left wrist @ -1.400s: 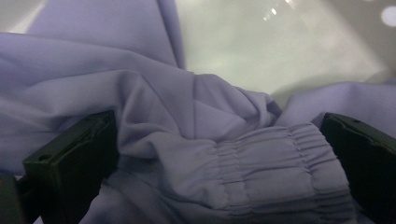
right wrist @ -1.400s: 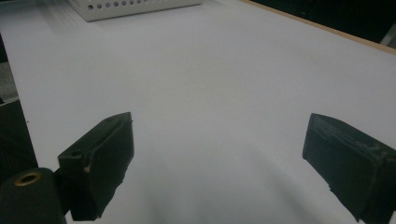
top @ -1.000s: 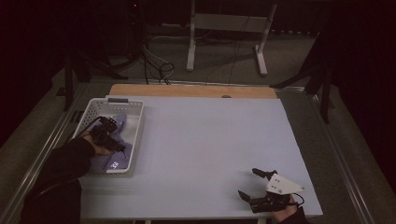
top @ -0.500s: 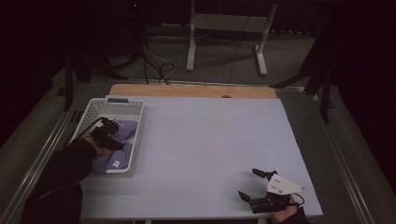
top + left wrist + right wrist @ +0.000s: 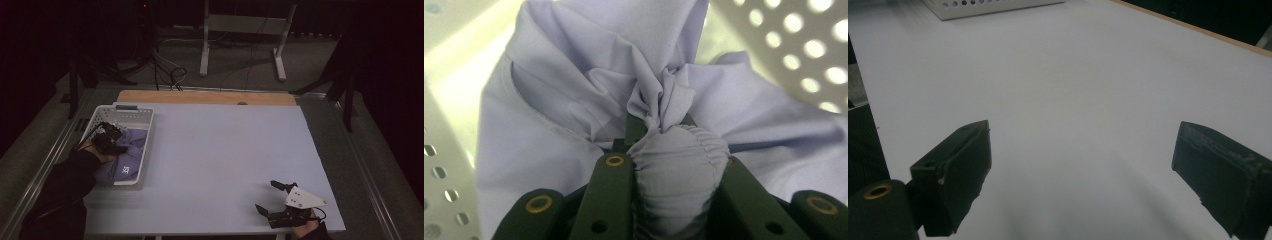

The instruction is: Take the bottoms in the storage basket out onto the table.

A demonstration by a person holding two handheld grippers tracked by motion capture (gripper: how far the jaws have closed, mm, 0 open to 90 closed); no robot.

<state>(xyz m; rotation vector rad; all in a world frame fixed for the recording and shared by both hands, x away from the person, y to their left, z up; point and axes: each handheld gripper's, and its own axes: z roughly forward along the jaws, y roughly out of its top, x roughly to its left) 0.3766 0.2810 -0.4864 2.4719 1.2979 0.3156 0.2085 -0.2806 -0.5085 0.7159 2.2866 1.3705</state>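
Gripping the lavender shirt inside the white basket, left gripper jaws clamped on bunched cloth; right gripper well apart, jaws wide. Judged next: lifting clear.

We see pale bench. Wooden strip along bench's far edge. Beyond bench, on floor: white metal stand, tangle of dark cables. Dark frame legs off bench's far right corner.
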